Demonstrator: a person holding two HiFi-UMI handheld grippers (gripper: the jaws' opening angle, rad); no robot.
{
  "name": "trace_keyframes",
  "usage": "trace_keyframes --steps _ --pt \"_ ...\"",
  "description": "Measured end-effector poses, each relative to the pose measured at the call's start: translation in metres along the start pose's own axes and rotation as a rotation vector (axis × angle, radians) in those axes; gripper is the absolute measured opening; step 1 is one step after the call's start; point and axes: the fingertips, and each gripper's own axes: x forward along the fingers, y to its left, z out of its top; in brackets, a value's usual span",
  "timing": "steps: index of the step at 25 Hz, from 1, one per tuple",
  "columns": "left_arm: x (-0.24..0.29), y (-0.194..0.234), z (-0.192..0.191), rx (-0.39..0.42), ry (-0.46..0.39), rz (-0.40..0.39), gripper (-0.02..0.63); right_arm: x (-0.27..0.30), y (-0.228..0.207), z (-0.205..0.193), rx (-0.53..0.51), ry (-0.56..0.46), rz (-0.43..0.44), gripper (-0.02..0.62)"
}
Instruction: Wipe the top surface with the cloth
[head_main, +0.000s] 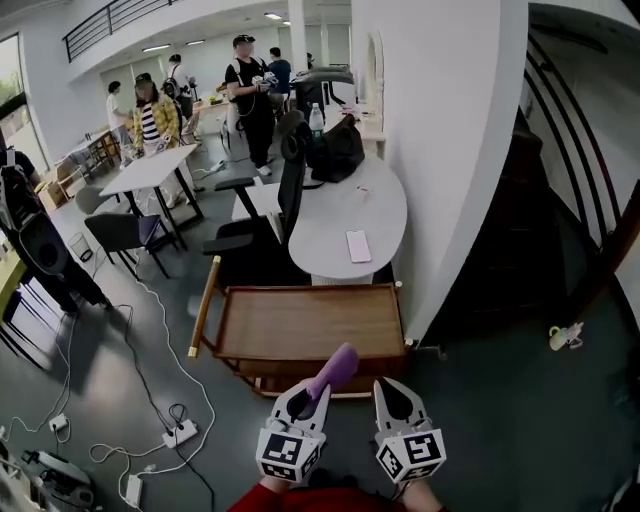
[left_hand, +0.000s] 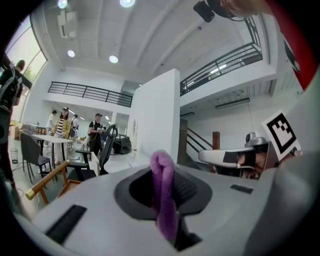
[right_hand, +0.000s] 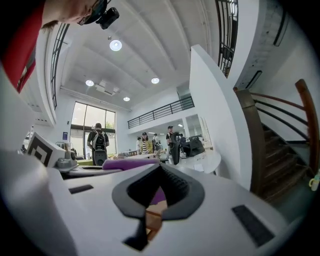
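**Wiping the cart top: get that cloth flat first**

The left gripper (head_main: 306, 398) is clamped on the purple cloth (head_main: 336, 368). The cloth sticks out as a rolled wad over the near edge of the wooden cart (head_main: 300, 322), and it looks like it's not on the top yet. The right gripper (head_main: 398, 395) hangs just beside it, jaws pinched together on nothing as far as I can see.

My take: lower the left one until the loose end drapes flat on the tray top. Then drag long overlapping passes from 1 side rail to the other. Let the cloth touch the wood, not the jaws, and keep the 2nd gripper clear.
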Motion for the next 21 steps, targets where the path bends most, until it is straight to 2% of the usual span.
trace_keyframes --steps 5,21 --pt "0.003 0.001 0.003 -0.023 0.01 0.011 0.057 0.005 -0.007 0.001 0.006 0.017 -0.006 0.012" --pt "0.008 0.007 0.01 -0.018 0.022 0.029 0.057 0.013 -0.02 0.016 0.0 0.013 -0.026 0.012"
